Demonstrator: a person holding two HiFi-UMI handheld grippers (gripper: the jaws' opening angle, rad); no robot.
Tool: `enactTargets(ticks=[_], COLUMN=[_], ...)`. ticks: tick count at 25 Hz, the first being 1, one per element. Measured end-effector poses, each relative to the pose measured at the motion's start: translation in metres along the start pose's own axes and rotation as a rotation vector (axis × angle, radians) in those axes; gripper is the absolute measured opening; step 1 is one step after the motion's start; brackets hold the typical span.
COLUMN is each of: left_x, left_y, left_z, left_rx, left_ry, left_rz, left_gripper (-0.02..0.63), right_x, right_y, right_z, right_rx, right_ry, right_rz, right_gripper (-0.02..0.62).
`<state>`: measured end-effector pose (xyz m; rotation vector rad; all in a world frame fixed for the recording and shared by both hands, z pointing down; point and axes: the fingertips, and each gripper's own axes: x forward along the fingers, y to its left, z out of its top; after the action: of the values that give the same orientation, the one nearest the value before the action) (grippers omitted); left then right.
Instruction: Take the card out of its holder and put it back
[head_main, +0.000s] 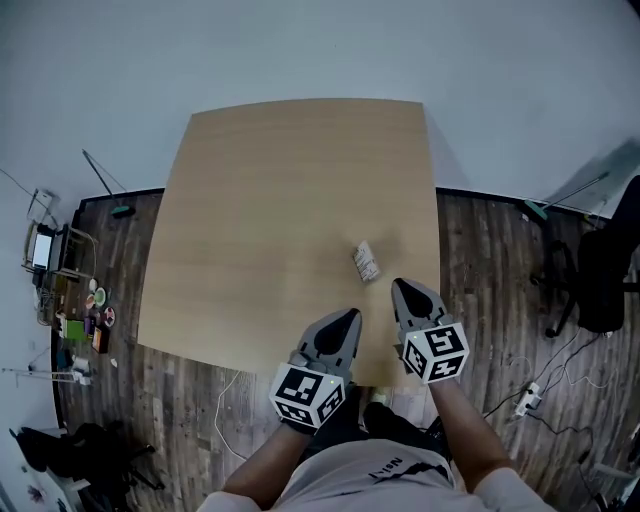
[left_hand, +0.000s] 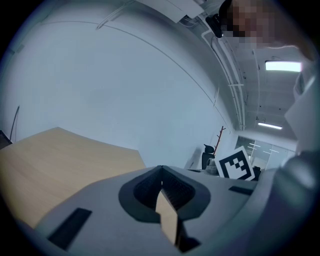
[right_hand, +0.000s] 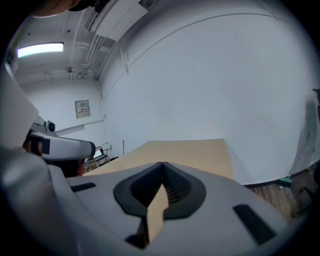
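Card holder (head_main: 366, 261) is lying on the table (head_main: 250, 200), in its near right part, close to the right edge. It is showing as a small pale piece with dark print. At this size the card cannot be told apart from the holder.

Left gripper (head_main: 349, 318) is hovering over the table's near edge, nose pointing toward the far side. Its jaws are meeting at the tips and gripping nothing; only a sliver of table is showing through the gap behind the tips.

Right gripper (head_main: 400, 287) is hovering over the table's near right corner, just short of the card holder and not touching it. Its jaws are likewise pressed together at the tips and holding nothing.

A dark chair (head_main: 600, 270) is standing on the plank floor (head_main: 480, 250), well off the table's right side.
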<state>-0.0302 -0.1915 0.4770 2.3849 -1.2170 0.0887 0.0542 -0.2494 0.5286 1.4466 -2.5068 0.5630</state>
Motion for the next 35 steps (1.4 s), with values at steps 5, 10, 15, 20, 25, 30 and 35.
enactTargets(ticks=[5, 10, 15, 20, 25, 30, 35], left_x=[-0.011, -0.019, -0.028, -0.035, -0.038, -0.04, -0.041], left_y=[-0.039, -0.076, -0.101, -0.116, -0.125, -0.13, -0.133], left_z=[0.013, 0.024, 0.04, 0.046, 0.048, 0.046, 0.047], left_rx=[0.005, -0.011, 0.032, 0.056, 0.072, 0.078, 0.079], left_ry=[-0.034, -0.072, -0.113, -0.134, -0.145, -0.145, -0.148], left_rz=[-0.018, -0.037, -0.032, -0.021, -0.013, -0.006, -0.003], left_gripper=[0.012, 0.012, 0.012, 0.012, 0.012, 0.012, 0.012], right_x=[-0.042, -0.078, -0.11, -0.13, -0.139, -0.144, -0.147], right_y=[0.013, 0.024, 0.033, 0.035, 0.038, 0.038, 0.039], right_z=[0.034, 0.062, 0.085, 0.096, 0.099, 0.095, 0.096], right_rx=[-0.007, -0.013, -0.038, -0.042, -0.052, -0.05, -0.055], right_ry=[-0.053, -0.101, -0.148, -0.181, -0.194, -0.192, -0.191], right_rz=[0.037, 0.069, 0.098, 0.113, 0.125, 0.13, 0.134], right_gripper=[0.015, 0.015, 0.014, 0.014, 0.014, 0.014, 0.014])
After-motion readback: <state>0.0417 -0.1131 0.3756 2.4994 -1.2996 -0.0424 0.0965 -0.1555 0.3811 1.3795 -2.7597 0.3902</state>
